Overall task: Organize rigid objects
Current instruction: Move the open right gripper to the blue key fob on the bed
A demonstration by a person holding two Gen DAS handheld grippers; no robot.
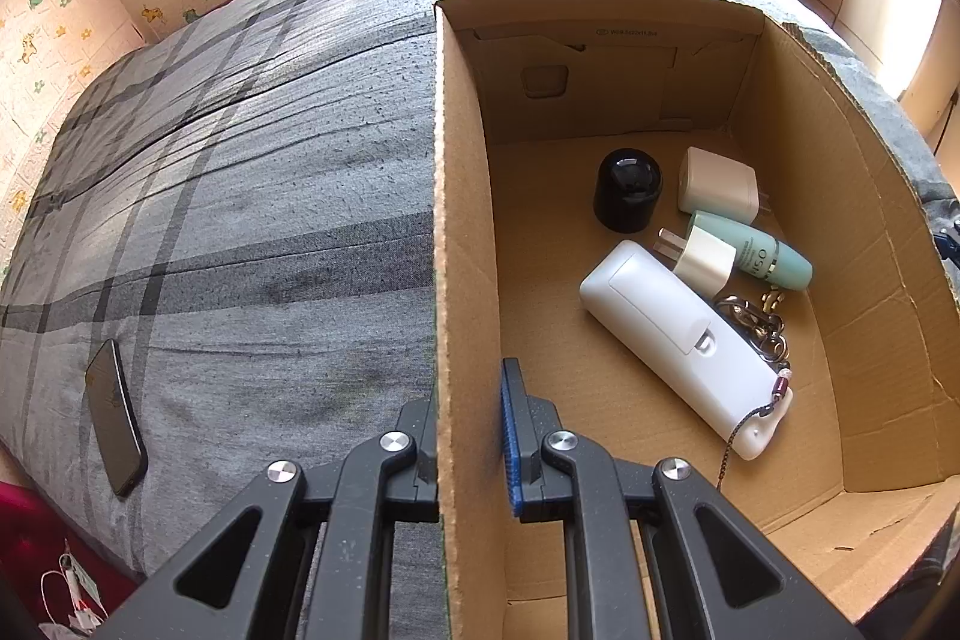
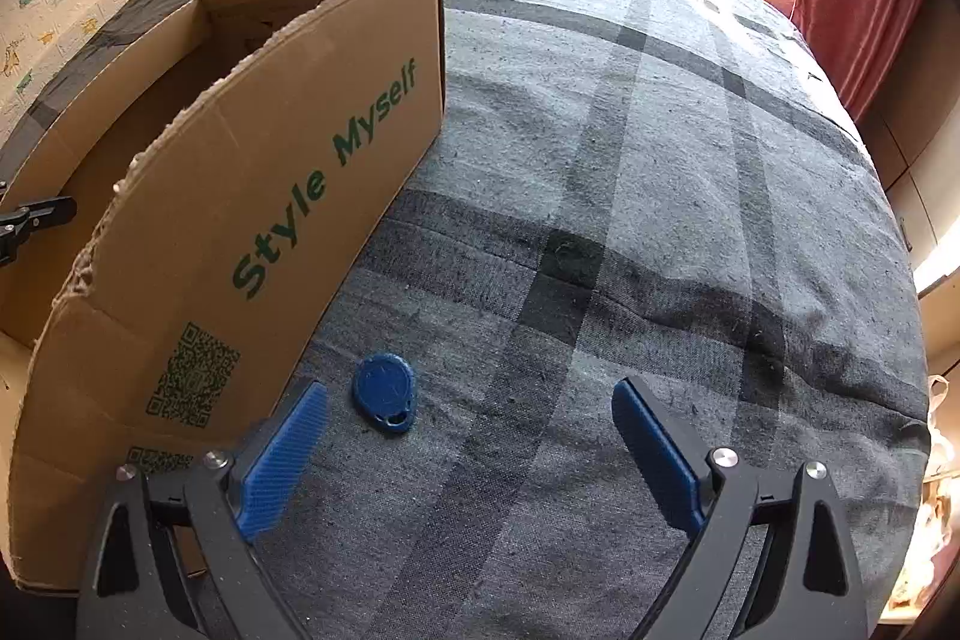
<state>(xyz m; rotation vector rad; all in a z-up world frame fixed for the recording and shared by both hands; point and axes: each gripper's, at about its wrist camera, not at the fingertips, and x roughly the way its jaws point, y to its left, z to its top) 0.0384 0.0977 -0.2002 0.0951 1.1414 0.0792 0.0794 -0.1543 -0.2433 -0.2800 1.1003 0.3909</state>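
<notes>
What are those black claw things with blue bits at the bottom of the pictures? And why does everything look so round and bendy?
Those claws are grippers, like big tongs. A person holds one in each hand, and each carries a tiny camera with a wide lens that bends the picture. In the left camera's picture, the left gripper pinches the wall of a cardboard box standing on a grey checked bed cover. Inside lie a white remote, a black cap, two white plugs, a green bottle and keys. A phone lies outside. In the right camera's picture, the right gripper is open and holds nothing; a blue tag lies in front of it.
</notes>
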